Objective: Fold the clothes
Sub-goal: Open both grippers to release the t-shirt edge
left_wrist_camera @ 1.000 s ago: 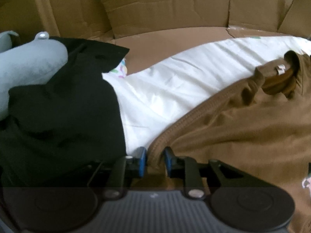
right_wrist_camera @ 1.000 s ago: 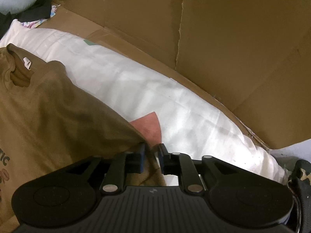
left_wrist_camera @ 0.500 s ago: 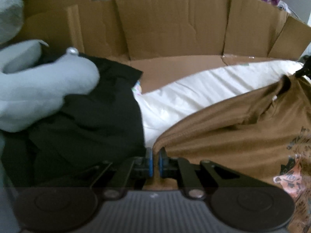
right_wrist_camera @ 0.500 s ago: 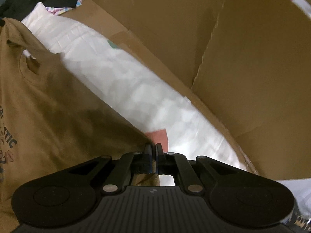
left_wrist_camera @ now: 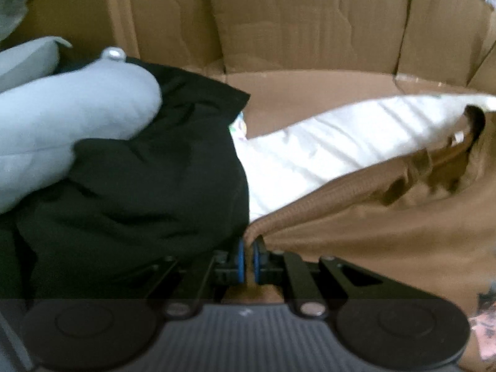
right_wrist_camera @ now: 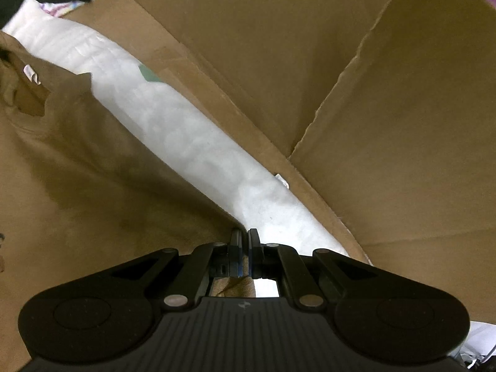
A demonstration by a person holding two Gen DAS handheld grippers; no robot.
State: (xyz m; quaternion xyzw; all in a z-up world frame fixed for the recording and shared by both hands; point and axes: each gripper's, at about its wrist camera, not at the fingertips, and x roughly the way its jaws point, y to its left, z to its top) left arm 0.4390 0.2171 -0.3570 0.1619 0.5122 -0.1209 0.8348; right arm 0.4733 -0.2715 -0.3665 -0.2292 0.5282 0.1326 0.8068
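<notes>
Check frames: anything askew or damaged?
Cardboard wall has a ragged tear down one seam. Brown shirt, pinched by left tool and right tool, is bunched at its collar.

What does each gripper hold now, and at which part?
Both hold the brown T-shirt. The left gripper and the right gripper each pinch its edge at opposite sides.

1. Left gripper (left_wrist_camera: pixel 247 252): jaws closed to a narrow slit, blue pads clamped on an edge of the brown shirt (left_wrist_camera: pixel 387 232). Gripper pitched steeply downward.
2. Right gripper (right_wrist_camera: pixel 244 249): jaws pressed nearly together, pinching a corner of the same shirt between the fingertips. Also pitched steeply downward.
3. No hand or sleeve visible in either wrist view.
</notes>
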